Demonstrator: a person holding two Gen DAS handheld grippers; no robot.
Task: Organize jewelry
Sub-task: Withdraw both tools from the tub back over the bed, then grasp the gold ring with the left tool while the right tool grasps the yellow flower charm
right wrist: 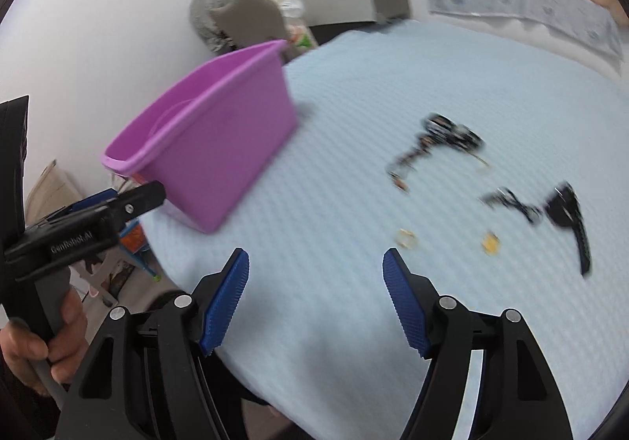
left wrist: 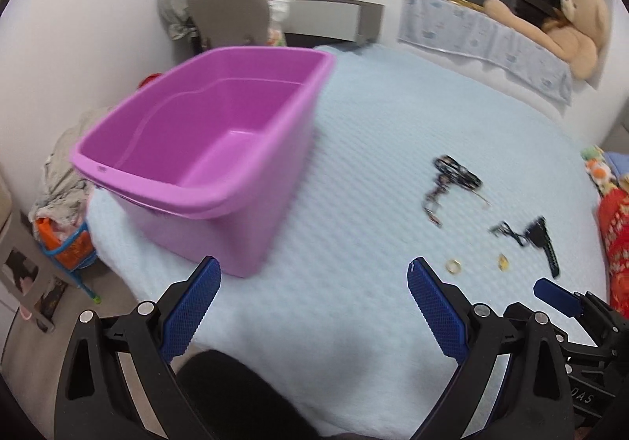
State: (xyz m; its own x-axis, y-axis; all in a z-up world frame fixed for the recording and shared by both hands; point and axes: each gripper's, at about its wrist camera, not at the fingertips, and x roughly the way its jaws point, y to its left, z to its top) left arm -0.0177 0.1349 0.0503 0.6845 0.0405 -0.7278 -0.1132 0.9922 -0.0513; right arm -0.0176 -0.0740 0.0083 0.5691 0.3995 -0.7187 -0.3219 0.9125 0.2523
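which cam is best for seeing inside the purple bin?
Left wrist. It looks down into the bin, showing the floor and inner walls, with nothing visible inside. The right wrist view sees mostly its outer side wall and only a sliver of the interior past the rim.

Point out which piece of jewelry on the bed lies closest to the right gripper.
The gold ring, the leftmost of the two small gold pieces, just beyond the open right gripper. The other gold piece lies further right, and the dark pieces lie further back.
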